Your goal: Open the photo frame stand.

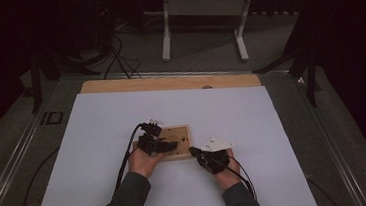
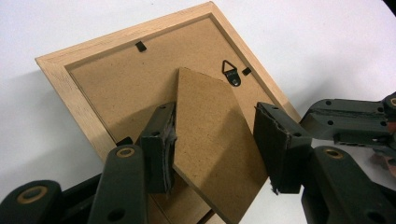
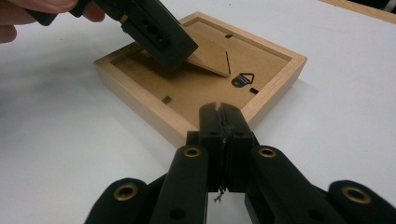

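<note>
On the wide white sheet (image 1: 100,155) there is much free room at the left side. The left gripper (image 2: 215,149) stands over the light wooden picture frame (image 2: 60,77), which lies face down near the sheet's middle. Its jaws are apart around the brown hardboard stand flap (image 2: 210,140); the left pad touches the flap's edge, the right pad is clear of it. The flap is lifted and tilted. The right gripper (image 3: 223,122) is clenched on nothing, with its tips at the frame's near edge. More free sheet lies at the right.
</note>
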`<state>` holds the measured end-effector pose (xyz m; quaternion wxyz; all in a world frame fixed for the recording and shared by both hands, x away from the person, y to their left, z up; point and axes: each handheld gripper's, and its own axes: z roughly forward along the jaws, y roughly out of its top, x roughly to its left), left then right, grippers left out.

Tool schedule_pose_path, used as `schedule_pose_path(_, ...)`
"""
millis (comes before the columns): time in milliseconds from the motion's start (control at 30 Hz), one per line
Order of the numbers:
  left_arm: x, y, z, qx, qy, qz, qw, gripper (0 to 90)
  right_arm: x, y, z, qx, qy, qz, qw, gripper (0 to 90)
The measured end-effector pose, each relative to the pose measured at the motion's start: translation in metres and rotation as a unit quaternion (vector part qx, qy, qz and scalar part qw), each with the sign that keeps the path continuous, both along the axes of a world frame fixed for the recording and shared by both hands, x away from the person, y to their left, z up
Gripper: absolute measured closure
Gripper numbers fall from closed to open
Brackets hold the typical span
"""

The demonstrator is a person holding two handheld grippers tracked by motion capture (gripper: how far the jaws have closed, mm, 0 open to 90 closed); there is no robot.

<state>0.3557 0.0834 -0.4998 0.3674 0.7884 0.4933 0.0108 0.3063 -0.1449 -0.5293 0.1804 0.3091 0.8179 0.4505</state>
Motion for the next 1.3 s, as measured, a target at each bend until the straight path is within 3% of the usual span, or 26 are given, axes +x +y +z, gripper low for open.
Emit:
schedule_pose_path(333,-0.001,-0.003,0.0,0.019,-0.006,0.004,0.9998,53.0,0.0,0.0,0.0,0.0,0.0,0.0,1.0,87.9)
schedule_pose_path(667,-0.008,-0.008,0.003,0.047,-0.035,0.0,0.9983,52.9,0.001,-0.001,0.001,-0.001,0.002,0.002,1.0,83.6)
schedule_pose_path(1100,-0.023,-0.015,0.006,0.075,-0.089,-0.006,0.9932,52.8,0.003,-0.008,0.006,0.006,0.007,-0.015,0.9998,76.0)
schedule_pose_path(1300,-0.032,-0.015,0.004,0.085,-0.115,-0.009,0.9896,52.8,0.003,-0.008,0.009,0.008,0.005,-0.016,0.9998,73.5)
